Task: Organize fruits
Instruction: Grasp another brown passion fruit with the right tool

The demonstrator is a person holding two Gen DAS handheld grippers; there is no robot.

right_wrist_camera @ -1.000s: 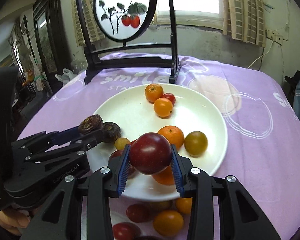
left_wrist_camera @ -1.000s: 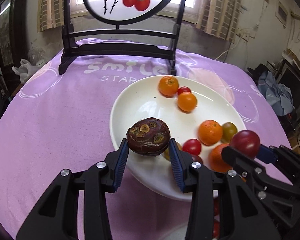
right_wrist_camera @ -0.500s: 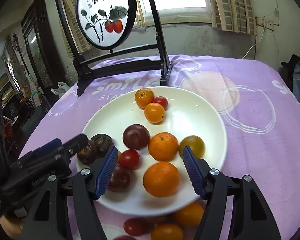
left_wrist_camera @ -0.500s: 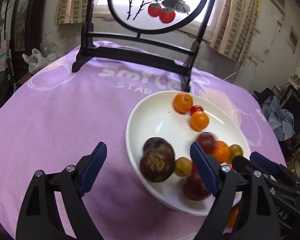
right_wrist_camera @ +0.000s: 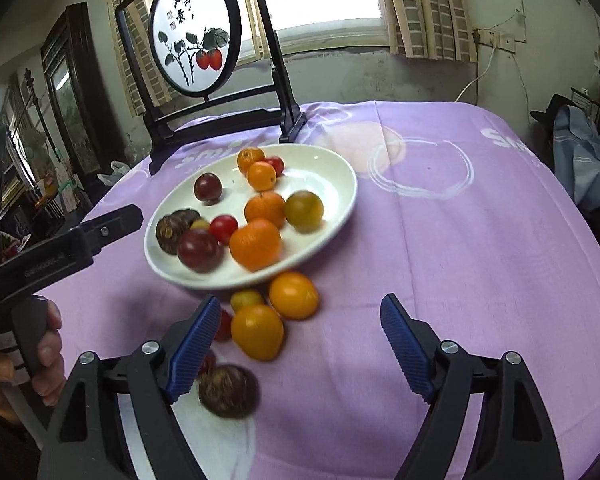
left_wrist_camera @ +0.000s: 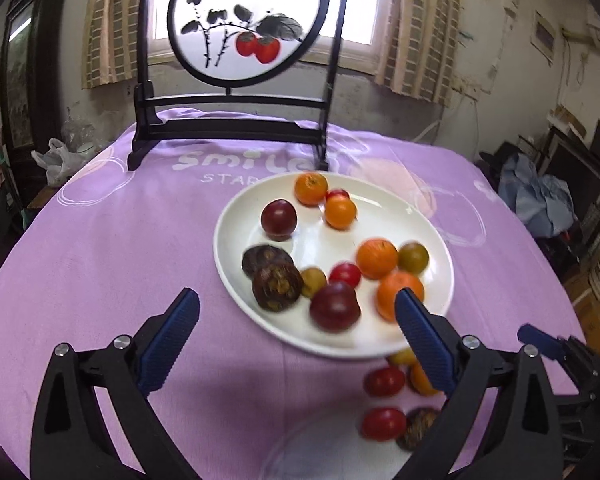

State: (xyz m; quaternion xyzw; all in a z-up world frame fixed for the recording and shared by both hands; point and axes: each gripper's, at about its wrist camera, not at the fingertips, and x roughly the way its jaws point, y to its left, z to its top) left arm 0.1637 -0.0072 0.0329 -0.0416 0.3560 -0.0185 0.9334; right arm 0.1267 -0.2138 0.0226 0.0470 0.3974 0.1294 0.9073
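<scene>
A white plate (left_wrist_camera: 428, 232) (right_wrist_camera: 332, 184) on the purple cloth holds several fruits: oranges (left_wrist_camera: 377, 259), red tomatoes (left_wrist_camera: 345, 274), dark purple plums (left_wrist_camera: 278, 219) (right_wrist_camera: 207, 187) and two brown wrinkled fruits (left_wrist_camera: 277, 287) (right_wrist_camera: 171, 229). More fruits lie loose on the cloth in front of the plate: oranges (right_wrist_camera: 293, 295), a brown fruit (right_wrist_camera: 228, 390), red tomatoes (left_wrist_camera: 384, 381). My left gripper (left_wrist_camera: 296, 340) is open and empty, in front of the plate. My right gripper (right_wrist_camera: 300, 350) is open and empty, above the loose fruits.
A black stand with a round painted screen (left_wrist_camera: 244, 20) (right_wrist_camera: 194, 40) stands behind the plate. A white patch (right_wrist_camera: 220, 440) lies on the cloth near me. Clutter sits beyond the table at the right (left_wrist_camera: 540, 200).
Both grippers opened and let go: the brown fruit and the dark plum now lie in the plate. Both grippers pulled back and up from the plate.
</scene>
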